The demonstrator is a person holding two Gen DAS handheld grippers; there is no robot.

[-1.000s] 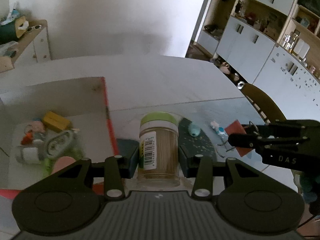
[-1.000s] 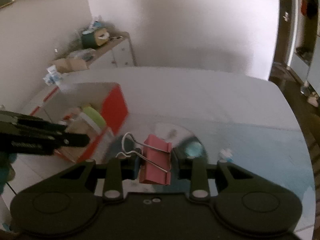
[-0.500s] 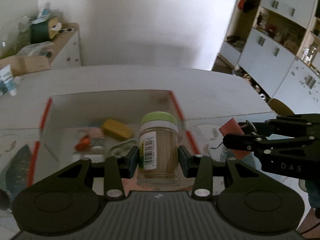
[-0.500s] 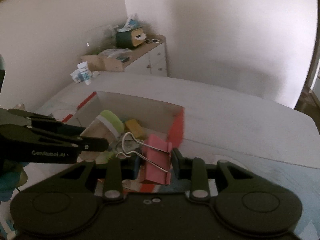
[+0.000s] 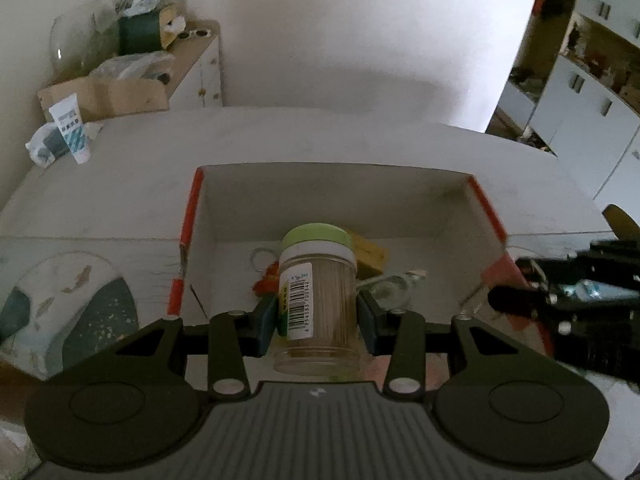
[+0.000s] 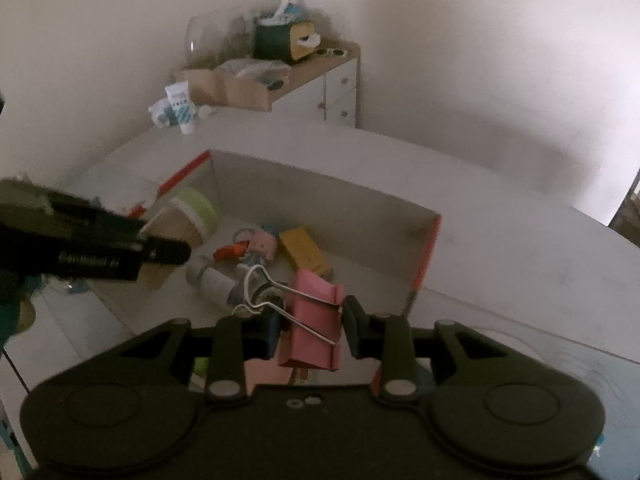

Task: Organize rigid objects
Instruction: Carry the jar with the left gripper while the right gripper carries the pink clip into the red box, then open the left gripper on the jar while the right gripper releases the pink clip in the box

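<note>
A jar of toothpicks with a green lid is held clamped between the jaws of the left gripper, above the near edge of the box on the worktop. A pink binder clip is held clamped between the jaws of the right gripper, also above the near part of the box, toward its right side. The jar is judged light, rigid and smooth-walled, so a slip is possible; it is gripped at mid-body across the label, which seems a sound place. The clip is judged light and stiff, its flat sides giving good purchase, while its wire handles stick out to the left and could snag. A barcode with partly legible digits is seen on the jar label. On the left gripper, seen from the right wrist, blurred lettering resembling "GenRobot" can be made out. Small items already lie in the box.
</note>
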